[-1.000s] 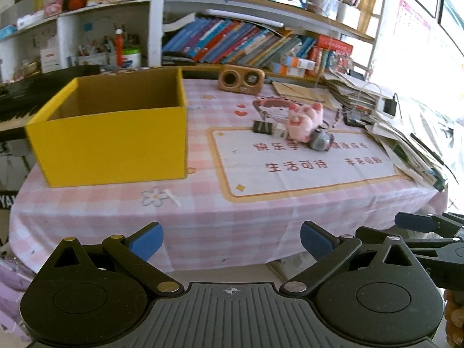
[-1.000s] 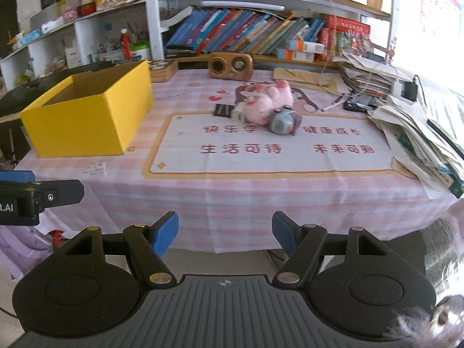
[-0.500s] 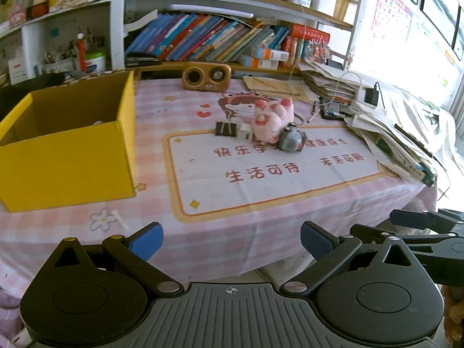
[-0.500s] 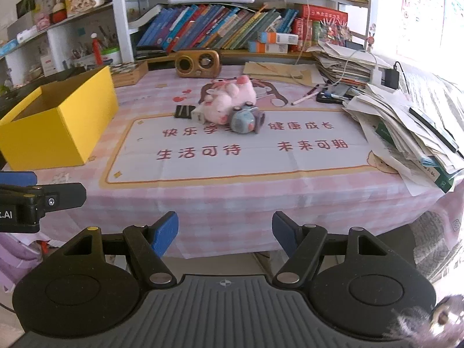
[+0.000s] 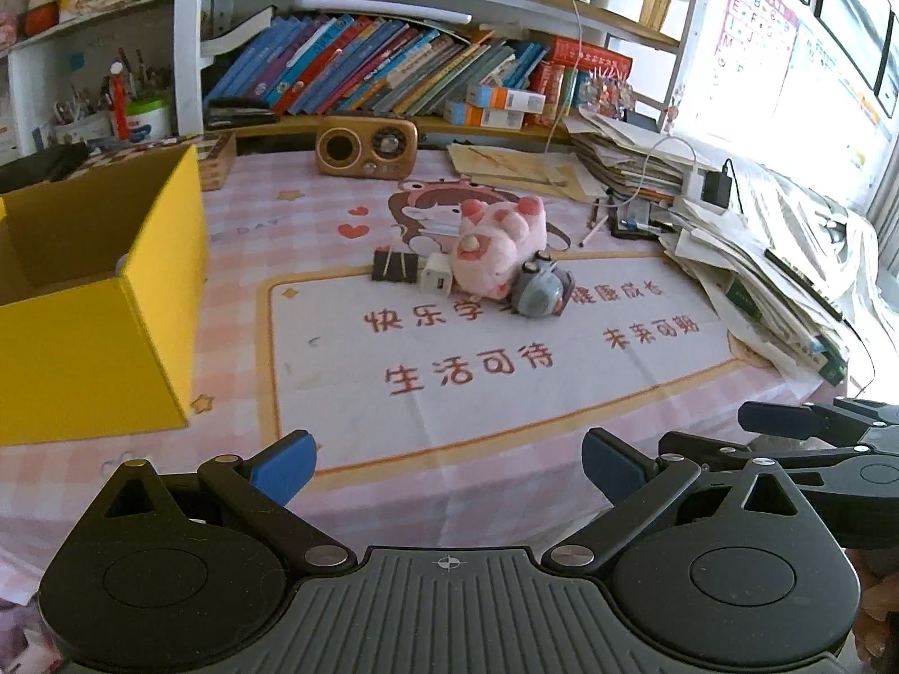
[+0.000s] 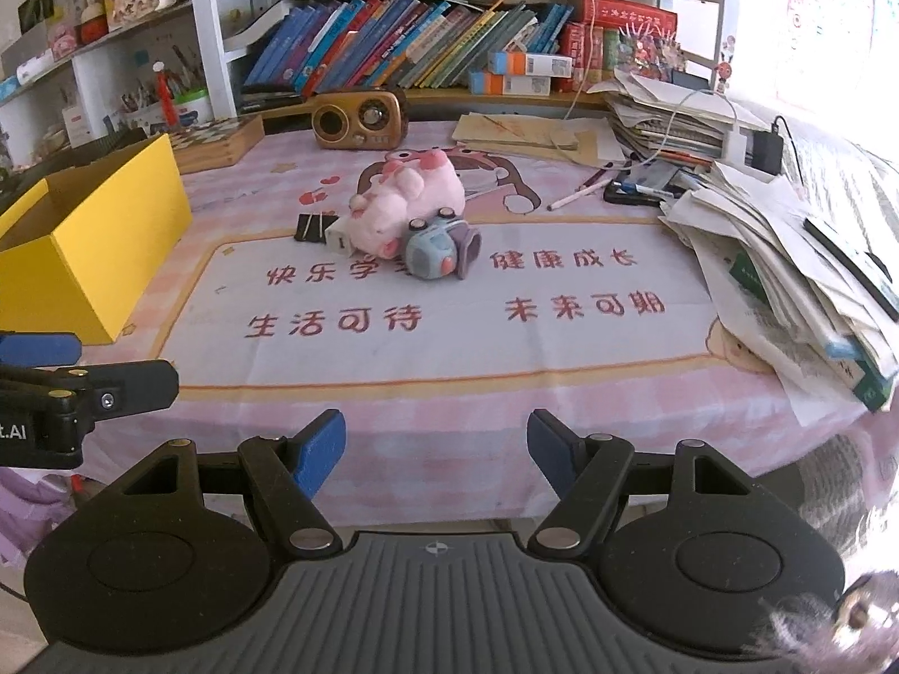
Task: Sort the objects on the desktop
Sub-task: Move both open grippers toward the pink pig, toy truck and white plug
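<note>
A pink plush pig (image 5: 494, 250) (image 6: 402, 208) lies mid-table on the printed mat (image 5: 505, 359). Against it sit a grey-blue toy camera (image 5: 539, 289) (image 6: 441, 247), a white charger cube (image 5: 435, 278) (image 6: 339, 236) and a black binder clip (image 5: 393, 267) (image 6: 312, 226). An open yellow box (image 5: 95, 303) (image 6: 84, 241) stands at the left. My left gripper (image 5: 449, 466) is open and empty over the near table edge, well short of the cluster. My right gripper (image 6: 435, 449) is also open and empty at the near edge.
A wooden retro radio (image 5: 365, 146) stands at the back below a shelf of books (image 5: 371, 73). A sprawling stack of papers (image 5: 775, 275) fills the right side, with a pen (image 6: 579, 194) and a phone (image 6: 643, 180) beside it. A chessboard box (image 6: 219, 140) lies behind the yellow box.
Both grippers have travelled toward the table and rightward; the toy cluster now looks nearer and more central, and the yellow box has slid to the left edge of view. Jaws unchanged.
</note>
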